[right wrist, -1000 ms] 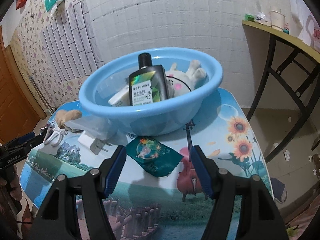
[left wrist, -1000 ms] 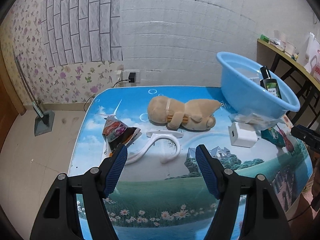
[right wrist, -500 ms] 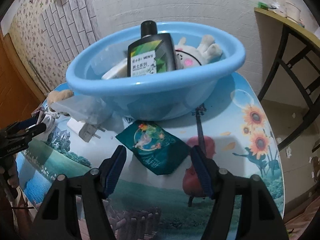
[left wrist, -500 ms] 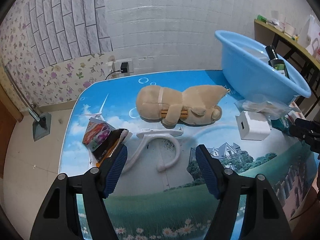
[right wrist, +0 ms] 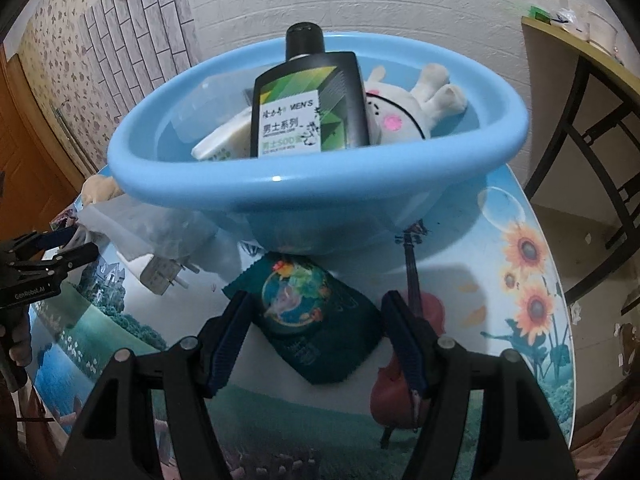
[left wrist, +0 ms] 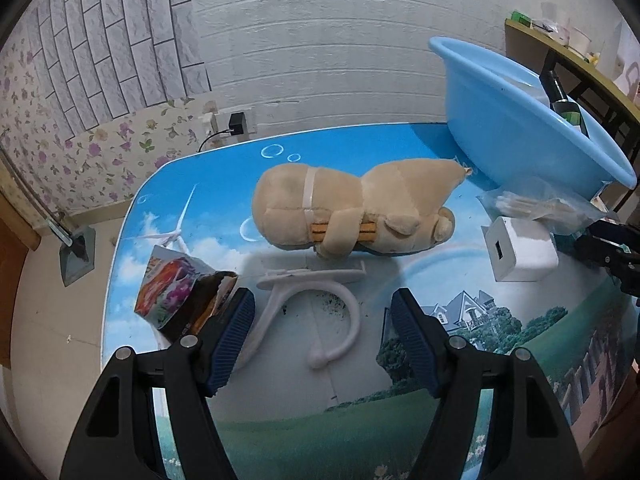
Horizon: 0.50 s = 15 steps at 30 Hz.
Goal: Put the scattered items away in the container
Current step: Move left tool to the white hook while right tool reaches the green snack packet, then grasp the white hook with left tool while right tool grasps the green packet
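Tongs on the left (left wrist: pixel 322 322) gape empty above a white hook (left wrist: pixel 316 312) at lower centre, the plush toy (left wrist: pixel 356 208) just beyond. Right tongs (right wrist: pixel 316 334) stand open, straddling a green packet (right wrist: pixel 308 312) on the worktop (right wrist: pixel 500 248), gripping nothing. The blue basin (right wrist: pixel 280 188) behind holds a dark bottle (right wrist: pixel 310 100) in the upper centre.

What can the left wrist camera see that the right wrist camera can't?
Only the left wrist view shows the white hook and the whole tan plush toy. Only the right wrist view shows the green packet between the open right gripper and the white bunny. Both show the blue basin, the dark bottle and the white charger.
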Tool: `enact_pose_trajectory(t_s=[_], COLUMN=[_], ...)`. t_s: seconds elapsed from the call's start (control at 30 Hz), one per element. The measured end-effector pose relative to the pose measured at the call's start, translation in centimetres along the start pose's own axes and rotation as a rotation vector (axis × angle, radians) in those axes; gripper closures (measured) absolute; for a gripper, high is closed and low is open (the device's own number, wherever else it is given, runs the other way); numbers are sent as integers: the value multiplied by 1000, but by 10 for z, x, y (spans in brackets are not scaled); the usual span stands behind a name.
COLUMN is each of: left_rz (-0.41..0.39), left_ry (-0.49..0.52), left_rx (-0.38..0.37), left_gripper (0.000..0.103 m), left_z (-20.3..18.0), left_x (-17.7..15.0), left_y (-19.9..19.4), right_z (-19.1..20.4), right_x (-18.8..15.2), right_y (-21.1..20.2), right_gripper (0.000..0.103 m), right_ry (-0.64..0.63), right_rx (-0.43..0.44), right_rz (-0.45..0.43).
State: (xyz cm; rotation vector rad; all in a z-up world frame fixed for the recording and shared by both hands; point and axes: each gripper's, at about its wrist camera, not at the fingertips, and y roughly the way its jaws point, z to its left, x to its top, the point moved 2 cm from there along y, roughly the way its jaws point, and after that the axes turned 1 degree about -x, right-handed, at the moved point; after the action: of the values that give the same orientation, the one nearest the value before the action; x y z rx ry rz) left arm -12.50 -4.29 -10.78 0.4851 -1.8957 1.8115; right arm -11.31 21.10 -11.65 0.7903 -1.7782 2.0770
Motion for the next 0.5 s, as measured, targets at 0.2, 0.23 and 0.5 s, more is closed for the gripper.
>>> enact_pose_trajectory(t_s=[0.2,0.23,0.5], left_rz=[-7,-11,-17], left_ry=[22,30,62], left_rx=[-27,-34,-61], left_gripper=[42,48,53], left_z=[-2,-3,-11], left_x=[0,0,-5], left_y=[0,-1,-5], right_z=[-2,-1,10], right_x=[2,3,0], right_y=[4,4,3], right_gripper=[32,32,39], right_ry=[8,8,-45], right_rx=[9,10,16], right_rz=[0,-1,-10])
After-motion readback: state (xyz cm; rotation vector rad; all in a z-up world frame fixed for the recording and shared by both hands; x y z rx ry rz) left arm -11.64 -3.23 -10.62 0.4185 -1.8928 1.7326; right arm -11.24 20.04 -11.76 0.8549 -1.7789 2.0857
